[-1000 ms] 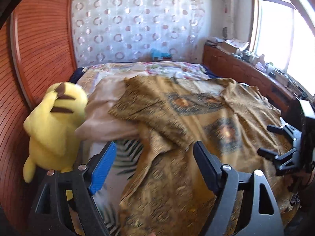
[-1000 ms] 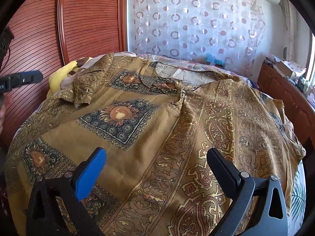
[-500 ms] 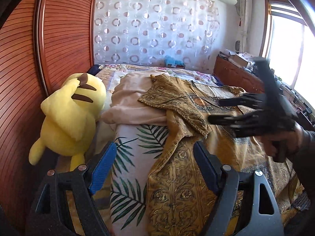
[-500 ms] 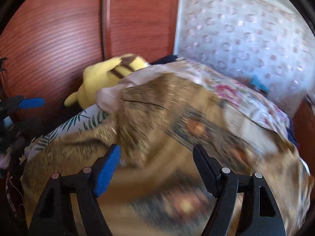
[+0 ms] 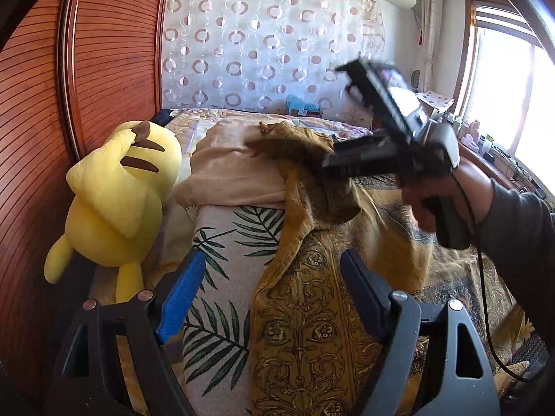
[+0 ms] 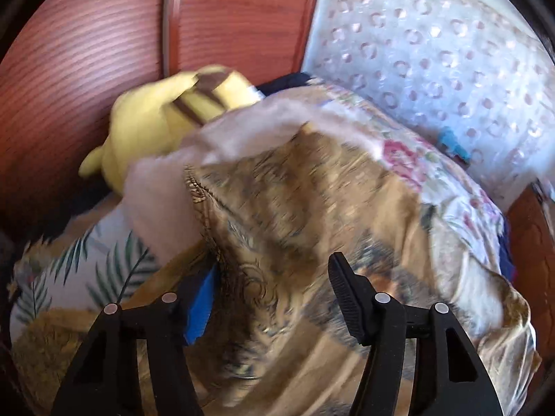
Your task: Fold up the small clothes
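- Shirt (image 5: 312,329), gold-brown with paisley and medallion print: spread over the bed, lying ahead of and partly between the fingers of both tongs; one sleeve or corner is bunched up toward the far side, resting against a beige garment (image 5: 229,173)
- Left gripper (image 5: 267,298): fingers spread wide, nothing pinched; the shirt's near edge is seen just ahead of and under its right finger
- Right gripper (image 6: 274,298): fingers apart, with a raised fold of the shirt standing between them, close against the blue-padded left finger; whether cloth is actually pinched cannot be told, as the view is blurred
- Step in hand, judged: the bunched sleeve is to be taken and laid flat or folded inward; only the shirt layer should be caught, not the beige garment beside it, and the cloth is best drawn taut before it is lowered so that no crease is trapped
- Surface: bed cover (image 5: 222,277) with green palm-leaf print, soft and yielding; a floral sheet is seen beyond
- Yellow plush toy (image 5: 118,194): left of the left tongs, against a ribbed wooden wall
- Room: circle-patterned curtain (image 5: 270,48) far ahead; bright window to the right
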A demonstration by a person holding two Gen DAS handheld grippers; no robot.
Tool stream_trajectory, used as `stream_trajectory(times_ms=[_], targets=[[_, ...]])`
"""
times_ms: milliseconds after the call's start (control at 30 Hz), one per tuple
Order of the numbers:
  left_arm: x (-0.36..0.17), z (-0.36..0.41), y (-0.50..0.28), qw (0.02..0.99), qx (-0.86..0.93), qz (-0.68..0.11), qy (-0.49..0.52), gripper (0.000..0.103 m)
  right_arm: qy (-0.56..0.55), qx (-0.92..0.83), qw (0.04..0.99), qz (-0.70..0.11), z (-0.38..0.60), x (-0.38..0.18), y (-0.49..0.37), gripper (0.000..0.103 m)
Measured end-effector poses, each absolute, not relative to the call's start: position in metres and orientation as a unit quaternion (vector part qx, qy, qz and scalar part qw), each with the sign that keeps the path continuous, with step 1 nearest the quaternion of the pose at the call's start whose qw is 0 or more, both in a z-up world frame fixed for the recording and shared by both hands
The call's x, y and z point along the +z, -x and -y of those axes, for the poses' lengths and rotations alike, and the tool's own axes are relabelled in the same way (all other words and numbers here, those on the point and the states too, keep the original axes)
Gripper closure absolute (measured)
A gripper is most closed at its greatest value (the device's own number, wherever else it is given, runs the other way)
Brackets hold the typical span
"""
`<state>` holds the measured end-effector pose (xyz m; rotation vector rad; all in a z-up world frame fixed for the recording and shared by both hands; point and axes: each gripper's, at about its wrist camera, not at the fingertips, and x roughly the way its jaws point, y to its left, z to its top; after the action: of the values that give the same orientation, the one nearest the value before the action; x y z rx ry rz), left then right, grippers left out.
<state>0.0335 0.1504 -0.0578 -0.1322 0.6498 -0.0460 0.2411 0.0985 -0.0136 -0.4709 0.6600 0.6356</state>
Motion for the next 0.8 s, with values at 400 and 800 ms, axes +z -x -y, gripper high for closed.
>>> stream_trajectory(times_ms=[400, 800], targets=[[-0.06, -0.135, -0.043, 0.943, -0.03, -0.326, 0.066, 0.022, 0.127, 0.258, 0.897, -0.336, -0.027, 0.004, -0.27, 0.056], [-0.056, -0.083, -0.089, 0.937, -0.068, -0.341, 0.039, 0.022, 0.113, 0.238, 0.915, -0.304, 0.089, 0.007, -0.202, 0.041]])
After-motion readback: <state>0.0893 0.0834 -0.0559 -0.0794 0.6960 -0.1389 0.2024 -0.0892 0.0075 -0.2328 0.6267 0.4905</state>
